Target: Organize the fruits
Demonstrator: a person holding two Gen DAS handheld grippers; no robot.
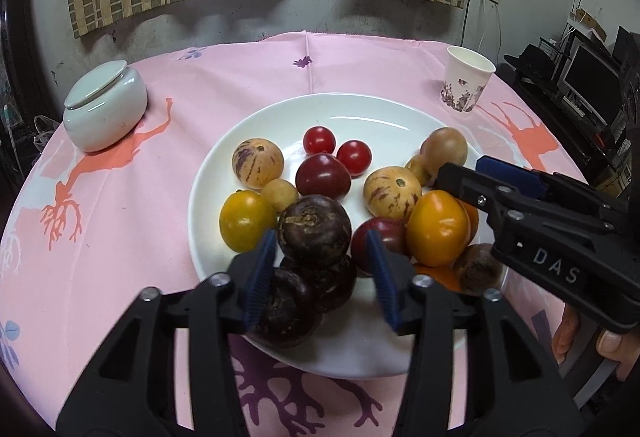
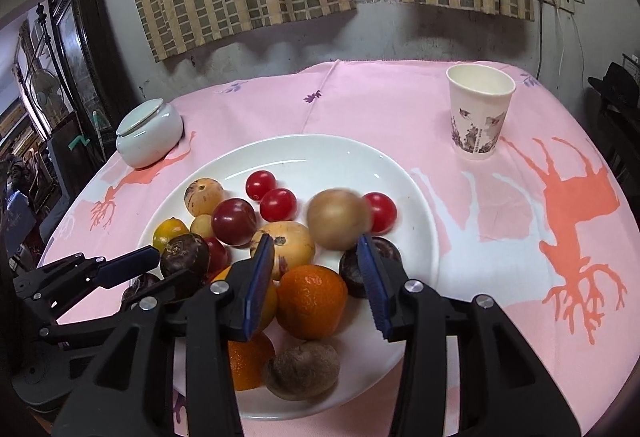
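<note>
Both claws released over the white plate [image 1: 320,109]: left gripper [image 1: 320,273] straddles dark purple fruit [image 1: 315,229], right gripper [image 2: 316,279] has the orange [image 2: 312,301] btwn its jaws w/o touching; round, smooth, prob slippery, so grip across widest part, gently.

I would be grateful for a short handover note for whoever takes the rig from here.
Left gripper: open over the near edge of the plate, jaws either side of the dark purple fruits, pads not pressing.
Right gripper: open above the orange, holding nothing.
Things: all the fruit lies mixed on the plate, including the cherry tomatoes. The cup stands far right and the lidded jar far left, both off the plate.
Done: no sorting shows yet.
Left: group the fruit; where each kind should go I cannot tell.
</note>
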